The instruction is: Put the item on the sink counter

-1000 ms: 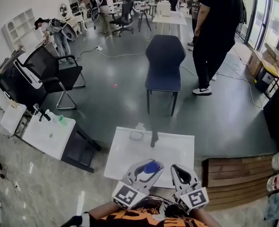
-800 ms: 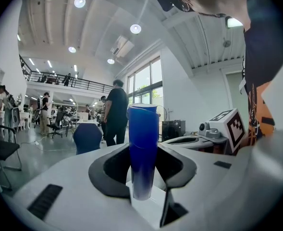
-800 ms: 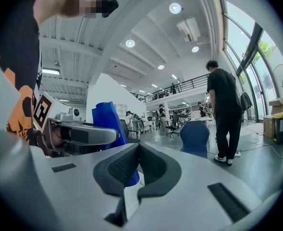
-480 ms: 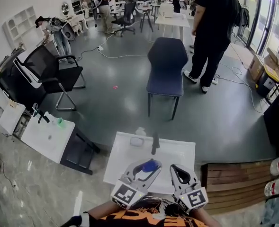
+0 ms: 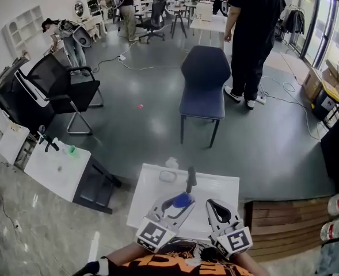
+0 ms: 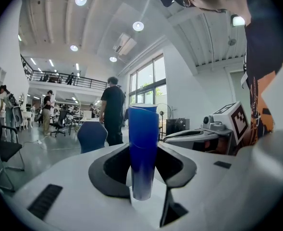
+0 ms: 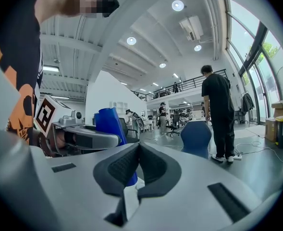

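Observation:
A tall blue cup stands upright between the jaws of my left gripper, which is shut on it. In the head view the cup shows at the tip of the left gripper, over the near edge of the white sink counter. My right gripper is held beside it, its jaws shut with nothing between them. From the right gripper view the cup appears just to the left. A dark faucet stands at the counter's far side.
A clear small item lies on the counter's far left part. Beyond the counter stand a dark blue chair and a person in black. A second white sink unit is at the left, wooden steps at the right.
Both grippers keep their places, the cup still held. The sink counter has slid slightly lower in the head view, and the person in black has stepped farther away.

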`<state>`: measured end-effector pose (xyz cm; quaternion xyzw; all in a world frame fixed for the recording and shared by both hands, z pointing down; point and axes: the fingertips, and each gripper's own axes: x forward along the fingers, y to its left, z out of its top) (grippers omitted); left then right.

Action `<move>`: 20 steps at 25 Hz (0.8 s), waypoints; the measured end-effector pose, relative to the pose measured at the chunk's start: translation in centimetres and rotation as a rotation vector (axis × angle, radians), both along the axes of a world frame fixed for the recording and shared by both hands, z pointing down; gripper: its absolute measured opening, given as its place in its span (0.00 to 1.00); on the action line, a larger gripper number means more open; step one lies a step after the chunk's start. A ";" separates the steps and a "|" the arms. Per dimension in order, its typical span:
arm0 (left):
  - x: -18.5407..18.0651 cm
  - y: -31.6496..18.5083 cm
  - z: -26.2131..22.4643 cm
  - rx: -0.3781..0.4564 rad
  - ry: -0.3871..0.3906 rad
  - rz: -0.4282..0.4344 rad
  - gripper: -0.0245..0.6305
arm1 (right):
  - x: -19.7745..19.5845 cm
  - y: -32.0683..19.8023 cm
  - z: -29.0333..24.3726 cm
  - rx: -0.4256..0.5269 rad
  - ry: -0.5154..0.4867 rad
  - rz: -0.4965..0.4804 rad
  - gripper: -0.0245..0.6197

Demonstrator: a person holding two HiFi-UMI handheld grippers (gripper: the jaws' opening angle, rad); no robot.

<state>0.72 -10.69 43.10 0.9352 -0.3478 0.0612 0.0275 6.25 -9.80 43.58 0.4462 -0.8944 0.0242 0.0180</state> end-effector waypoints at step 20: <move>-6.2 -7.9 4.8 -0.039 -0.056 -0.125 0.29 | -3.5 -4.4 0.0 -0.026 0.029 -0.019 0.06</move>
